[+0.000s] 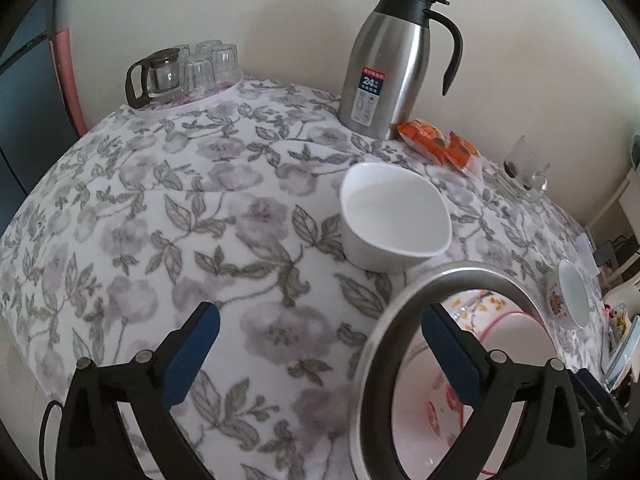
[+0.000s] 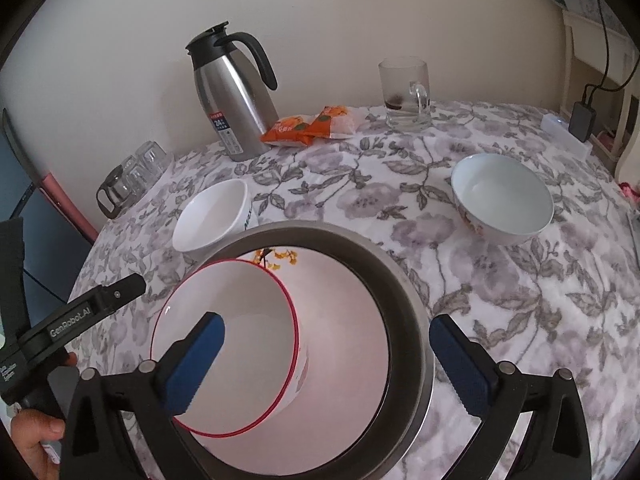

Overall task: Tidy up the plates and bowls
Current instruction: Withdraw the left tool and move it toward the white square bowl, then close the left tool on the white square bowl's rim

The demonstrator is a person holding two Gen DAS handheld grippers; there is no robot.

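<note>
A large steel bowl (image 2: pixel 404 320) stands on the floral tablecloth and holds a red-rimmed white bowl (image 2: pixel 240 344) tilted inside it. My right gripper (image 2: pixel 326 364) is open, its jaws straddling the steel bowl's right wall: left finger inside, right finger outside. My left gripper (image 1: pixel 320 356) is open, its jaws straddling the left rim of the steel bowl (image 1: pixel 380 344). A plain white bowl (image 1: pixel 394 216) (image 2: pixel 212 220) sits just beyond. A flower-patterned bowl (image 2: pixel 502 200) (image 1: pixel 570 300) sits at the right.
A steel thermos jug (image 1: pixel 384 64) (image 2: pixel 232 92), orange snack packets (image 1: pixel 440 144) (image 2: pixel 308 126) and a glass mug (image 2: pixel 406 94) stand along the wall. A tray of glasses with a small pot (image 1: pixel 184 72) is at the back left. The left gripper's body (image 2: pixel 80 316) shows at the left.
</note>
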